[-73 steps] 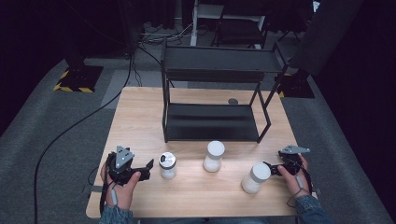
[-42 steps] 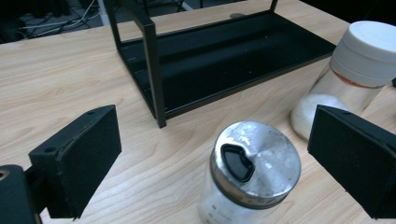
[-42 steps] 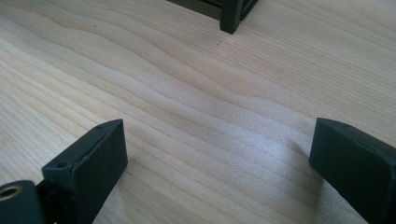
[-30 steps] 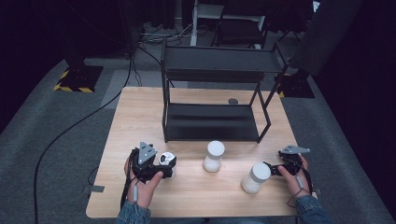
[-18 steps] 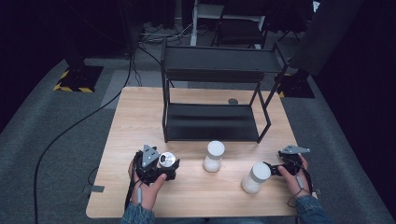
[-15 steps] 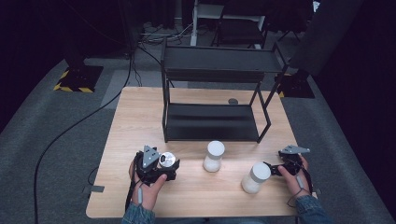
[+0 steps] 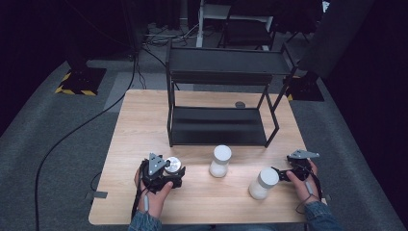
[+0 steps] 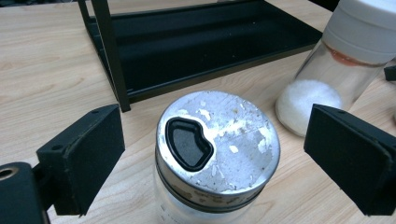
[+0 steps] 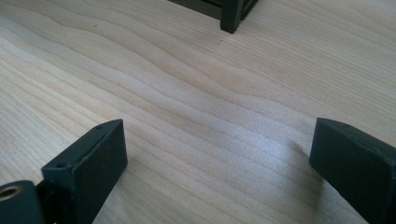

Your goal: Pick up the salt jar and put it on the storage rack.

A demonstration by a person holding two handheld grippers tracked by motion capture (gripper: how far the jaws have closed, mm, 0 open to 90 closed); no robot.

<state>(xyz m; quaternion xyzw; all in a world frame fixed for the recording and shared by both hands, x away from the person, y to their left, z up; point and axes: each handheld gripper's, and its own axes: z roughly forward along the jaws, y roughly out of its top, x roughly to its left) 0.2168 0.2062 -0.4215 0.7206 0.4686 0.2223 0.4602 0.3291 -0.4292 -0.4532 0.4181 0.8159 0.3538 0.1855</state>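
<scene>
A glass jar with a scuffed metal lid (image 8: 217,140) stands near the table's front left (image 7: 172,166). My left gripper (image 8: 215,158) straddles it (image 7: 173,169). Its jaws have just been closing with the jar between them, and a gap still shows on each side of the lid, so it is open. At the front right my right gripper (image 7: 280,174) is open over bare wood (image 9: 219,163). It points at a white-lidded jar (image 7: 263,183) just to its left in the high view.
Another white-lidded jar (image 7: 220,161) holding white powder (image 8: 345,51) stands mid-table, just right of the left gripper. A black two-tier rack (image 7: 221,96) fills the back of the wooden table (image 7: 139,125). A small dark disc (image 7: 239,104) lies behind the rack.
My left gripper has moved right from the table's front left until its jaws straddle the metal-lidded jar. The right gripper and the other jars have stayed put.
</scene>
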